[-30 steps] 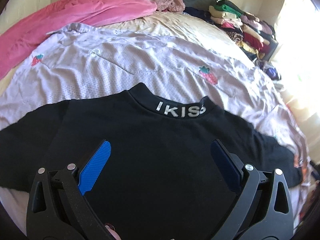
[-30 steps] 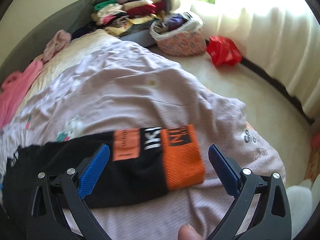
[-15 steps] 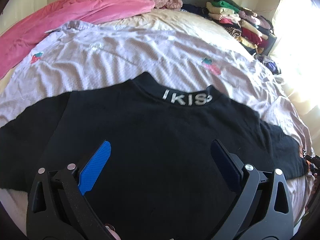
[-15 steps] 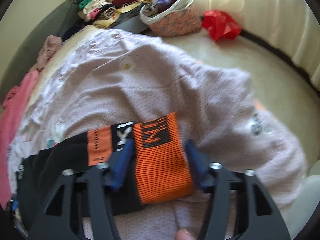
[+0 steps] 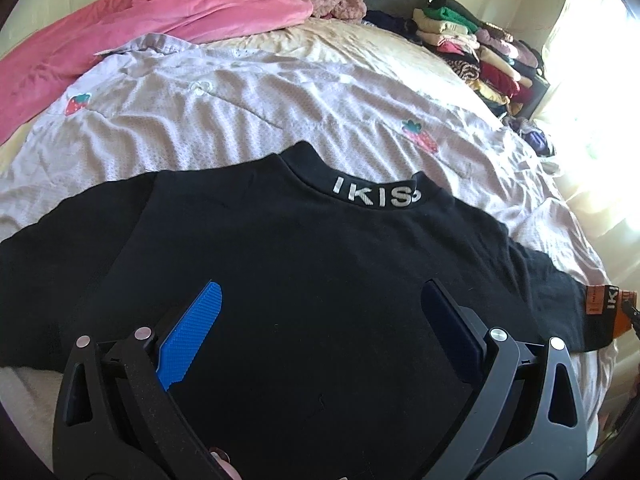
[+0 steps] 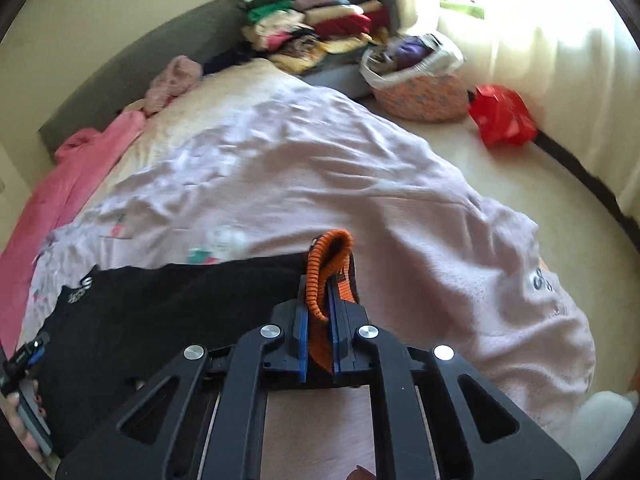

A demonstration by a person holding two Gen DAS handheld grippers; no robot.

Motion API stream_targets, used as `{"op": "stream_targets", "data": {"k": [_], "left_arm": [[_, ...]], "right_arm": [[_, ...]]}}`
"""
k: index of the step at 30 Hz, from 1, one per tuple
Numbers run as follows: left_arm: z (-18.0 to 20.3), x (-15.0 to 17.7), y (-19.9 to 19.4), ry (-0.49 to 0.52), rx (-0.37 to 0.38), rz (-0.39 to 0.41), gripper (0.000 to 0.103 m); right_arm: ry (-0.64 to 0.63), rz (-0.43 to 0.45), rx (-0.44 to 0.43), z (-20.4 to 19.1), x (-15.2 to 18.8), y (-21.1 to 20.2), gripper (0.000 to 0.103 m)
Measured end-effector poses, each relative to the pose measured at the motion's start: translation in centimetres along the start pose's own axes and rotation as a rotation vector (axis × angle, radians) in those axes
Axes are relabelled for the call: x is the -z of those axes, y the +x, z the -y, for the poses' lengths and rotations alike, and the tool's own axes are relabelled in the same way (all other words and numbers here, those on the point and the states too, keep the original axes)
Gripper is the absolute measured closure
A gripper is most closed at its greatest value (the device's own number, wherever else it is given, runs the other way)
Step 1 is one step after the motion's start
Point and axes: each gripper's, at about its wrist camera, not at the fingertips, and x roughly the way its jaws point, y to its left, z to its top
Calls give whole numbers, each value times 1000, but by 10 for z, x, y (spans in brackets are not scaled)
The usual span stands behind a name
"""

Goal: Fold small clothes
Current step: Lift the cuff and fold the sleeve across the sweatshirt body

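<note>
Two grippers: right gripper now clamped on the orange cuff, wide open a second ago; left gripper open, empty.
Black sweatshirt: flat on the lilac sheet, collar at 12 o'clock.
Meaning: sleeve fold probably starting.

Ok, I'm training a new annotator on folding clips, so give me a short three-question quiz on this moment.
1. True or false: the right gripper is shut on the orange cuff of the black top.
2. Which best describes the left gripper? A) open above the top's body B) clamped on the collar C) holding the pink garment
3. Fill in: the white letters on the collar begin with ____.

Key: 1 true; 2 A; 3 IKIS. The pink garment lies untouched at the far side of the bed, beyond the lilac strawberry-print cloth.
</note>
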Motion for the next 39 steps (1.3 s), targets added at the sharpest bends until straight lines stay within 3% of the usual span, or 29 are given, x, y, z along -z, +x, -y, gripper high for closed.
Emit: {"op": "stream_targets", "data": {"k": [12,24,33,39], "left_arm": [[-20,-7,-25,-36,18,30,9],[-34,-5,-29,-51,49,-3,9],[-40,1,-14,-94,138,-61,9],[-44,4,-7,-131,192,-85,9]], "right_arm": [[-167,3,-219,-154,-6,-29,96],[-277,-93,-348,-293,15,-7,96],[-288,-120,-403,-343,28,10,95],[-286,-136,-426,-353,32,19,91]]}}
